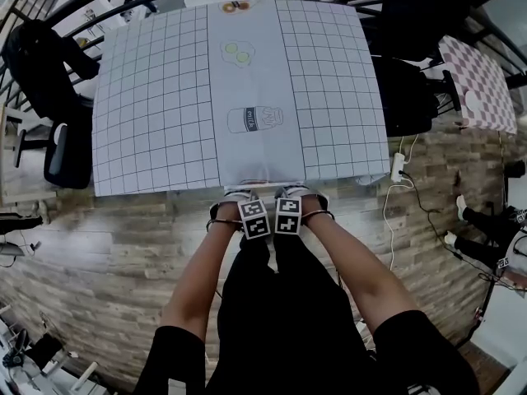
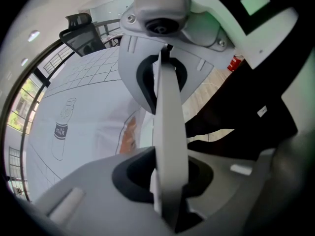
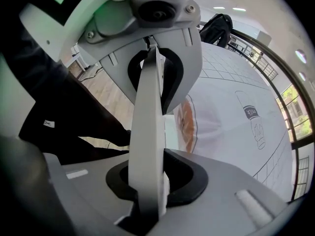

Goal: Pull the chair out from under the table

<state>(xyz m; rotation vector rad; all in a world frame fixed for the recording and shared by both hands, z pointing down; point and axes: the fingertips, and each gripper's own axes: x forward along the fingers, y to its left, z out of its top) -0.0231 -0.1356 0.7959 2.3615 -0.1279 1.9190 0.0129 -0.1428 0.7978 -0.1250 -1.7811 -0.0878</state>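
Observation:
The chair is almost wholly hidden under the table, which wears a white grid-printed cloth. Only a thin white top rail of its back shows, edge-on between the jaws. My left gripper is shut on that rail, its dark pads pressed on both sides. The right gripper is shut the same way on the white rail. In the head view both grippers, left and right, sit side by side at the table's near edge, pointing steeply down.
A milk-bottle drawing marks the cloth's middle strip. Black chairs stand left and right of the table. A power strip with a cable lies on the wooden floor at right. The person's black-trousered legs stand behind the grippers.

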